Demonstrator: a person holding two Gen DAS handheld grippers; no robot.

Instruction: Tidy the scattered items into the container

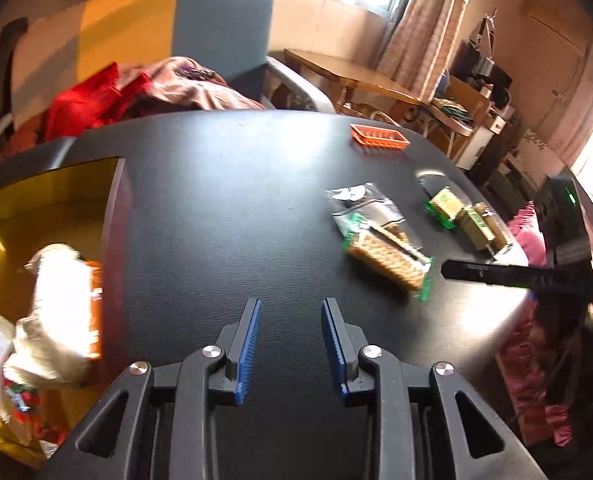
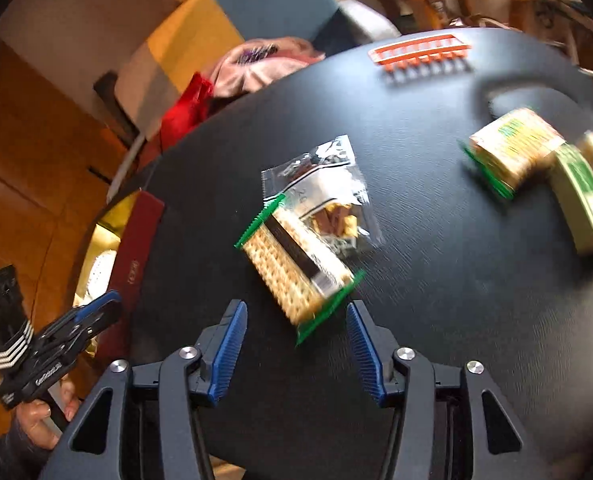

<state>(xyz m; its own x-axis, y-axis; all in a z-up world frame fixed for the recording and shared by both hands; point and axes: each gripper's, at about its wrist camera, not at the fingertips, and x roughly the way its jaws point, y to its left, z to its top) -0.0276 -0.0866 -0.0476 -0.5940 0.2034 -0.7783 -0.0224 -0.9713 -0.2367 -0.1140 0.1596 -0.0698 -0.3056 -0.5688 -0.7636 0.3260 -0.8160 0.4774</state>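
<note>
A cracker pack with green ends [image 2: 296,272] lies on the black table [image 2: 436,280], just ahead of my open, empty right gripper [image 2: 296,312]; it also shows in the left wrist view [image 1: 388,260]. A clear snack bag [image 2: 328,184] lies partly under it. Several yellow-green packets [image 2: 512,148] lie to the right. My left gripper [image 1: 292,306] is open and empty above bare table. The red box with gold lining [image 1: 56,216] at the left holds a white-and-orange packet [image 1: 64,300] and other wrappers.
An orange plastic basket [image 1: 380,136] sits at the table's far edge. A chair with red and pink cloth [image 1: 144,92] stands behind the table. The right gripper's body [image 1: 524,274] reaches in over the table's right edge.
</note>
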